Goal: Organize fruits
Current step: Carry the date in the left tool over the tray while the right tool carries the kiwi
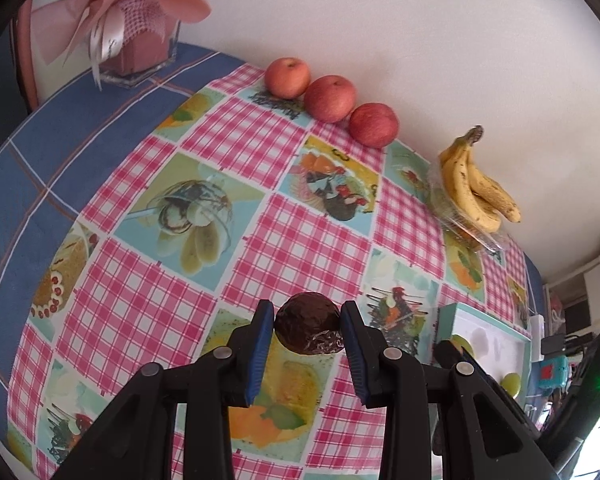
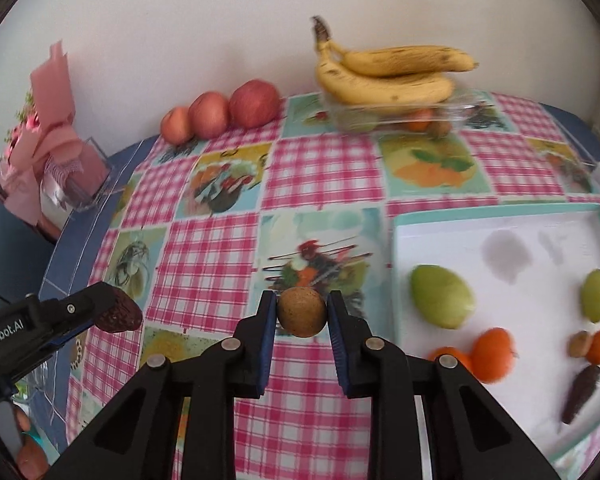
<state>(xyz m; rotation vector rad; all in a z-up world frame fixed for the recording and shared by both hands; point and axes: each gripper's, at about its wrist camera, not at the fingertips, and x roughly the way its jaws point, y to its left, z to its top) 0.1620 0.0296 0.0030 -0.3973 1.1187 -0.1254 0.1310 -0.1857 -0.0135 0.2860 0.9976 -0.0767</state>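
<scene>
Wide open stretch of checked tablecloth (image 1: 260,216) ahead of both my grippers, nothing standing on it. Far edge is crowded: three apples (image 1: 332,98) in a row against the wall, then the banana bunch (image 2: 384,76) piled on a clear container (image 2: 400,118). To my right, the white tray (image 2: 500,216) has its near half taken by green fruit (image 2: 442,296), oranges (image 2: 494,354) and small pieces; its far half lies bare. Far left, the pink bouquet (image 2: 48,136) blocks that corner.

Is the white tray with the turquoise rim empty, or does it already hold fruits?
Not empty. The white tray with the turquoise rim holds green fruits, orange fruits and a dark long piece.
</scene>
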